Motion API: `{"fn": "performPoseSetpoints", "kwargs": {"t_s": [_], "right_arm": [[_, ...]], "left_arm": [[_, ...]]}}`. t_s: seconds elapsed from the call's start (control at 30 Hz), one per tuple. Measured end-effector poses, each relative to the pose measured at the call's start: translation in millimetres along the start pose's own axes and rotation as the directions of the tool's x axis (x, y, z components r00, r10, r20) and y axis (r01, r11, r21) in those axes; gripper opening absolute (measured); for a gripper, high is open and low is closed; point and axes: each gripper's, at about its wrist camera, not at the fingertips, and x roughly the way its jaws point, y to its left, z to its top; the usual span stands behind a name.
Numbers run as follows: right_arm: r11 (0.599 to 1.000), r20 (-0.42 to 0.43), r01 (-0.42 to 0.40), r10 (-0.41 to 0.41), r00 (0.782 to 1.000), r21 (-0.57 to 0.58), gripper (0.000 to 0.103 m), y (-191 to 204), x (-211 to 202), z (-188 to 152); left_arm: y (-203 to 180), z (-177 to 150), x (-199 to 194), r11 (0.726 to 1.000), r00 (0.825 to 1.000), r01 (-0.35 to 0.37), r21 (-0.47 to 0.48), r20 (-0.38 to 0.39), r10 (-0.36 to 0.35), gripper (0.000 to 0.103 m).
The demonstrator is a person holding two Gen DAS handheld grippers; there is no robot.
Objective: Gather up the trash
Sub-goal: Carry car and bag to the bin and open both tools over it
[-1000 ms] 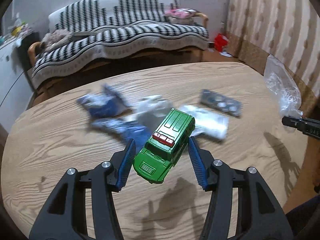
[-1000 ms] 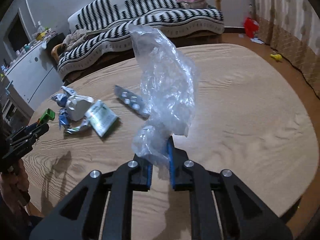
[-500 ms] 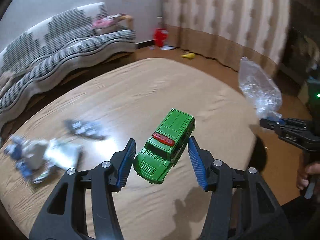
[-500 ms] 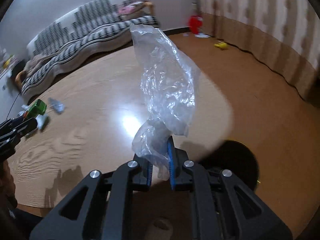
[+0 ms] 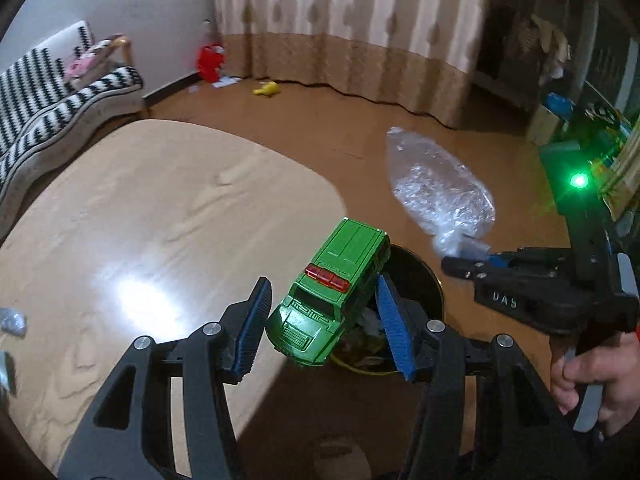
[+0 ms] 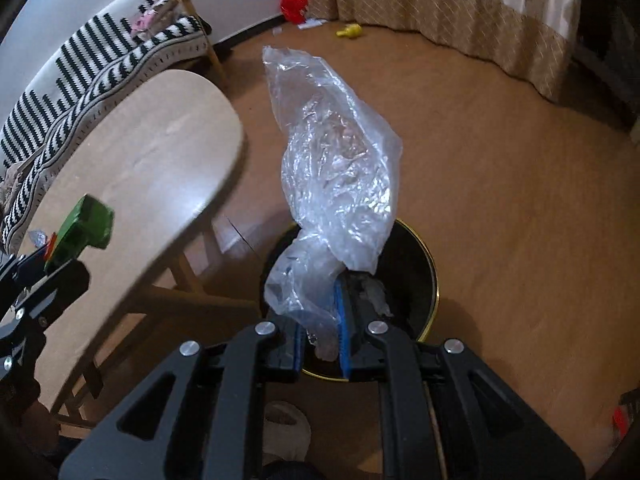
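Observation:
My left gripper (image 5: pixel 326 322) is shut on a green toy car (image 5: pixel 332 290) and holds it over the table's right edge, right beside a round black trash bin (image 5: pixel 430 284) on the floor. My right gripper (image 6: pixel 322 326) is shut on a crumpled clear plastic bag (image 6: pixel 336 176) and holds it directly above the same bin (image 6: pixel 416 276), which has trash inside. The bag (image 5: pixel 440 188) and right gripper (image 5: pixel 464 266) also show in the left wrist view; the car (image 6: pixel 82 232) shows at the left of the right wrist view.
The light wooden table (image 5: pixel 152 208) lies left of the bin, with a scrap of trash (image 5: pixel 12 320) at its left edge. A striped sofa (image 6: pixel 100 56) stands behind. Curtains (image 6: pixel 460 8), a red object (image 6: pixel 294 2) and a yellow toy (image 6: pixel 350 32) are on the far floor.
Both grippers have swung right, away from the trash on the table, to the bin on the floor. The car and the bag stayed gripped.

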Motion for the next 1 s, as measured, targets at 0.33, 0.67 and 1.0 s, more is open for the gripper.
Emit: {"fn": "performPoseSetpoints", "kwargs": {"t_s": [0.33,0.67,1.0], "right_arm": [[0.999,-0.063,-0.018,0.020,0.998,0.027,0.014,-15.3,17.7,0.4],[0.999,-0.075,-0.022,0.024,0.997,0.027,0.014,-14.0,23.5,4.7],[0.999,-0.077,-0.023,0.025,0.997,0.031,0.014,-15.0,24.7,5.2]], "left_arm": [[-9.3,12.0,32.9,1.000,0.999,0.020,-0.003,-0.032,-0.020,0.053],[-9.3,17.0,37.8,1.000,0.999,0.018,-0.018,-0.031,-0.018,0.053],[-13.5,16.4,34.0,1.000,0.999,0.012,-0.010,-0.032,-0.013,0.053]]}}
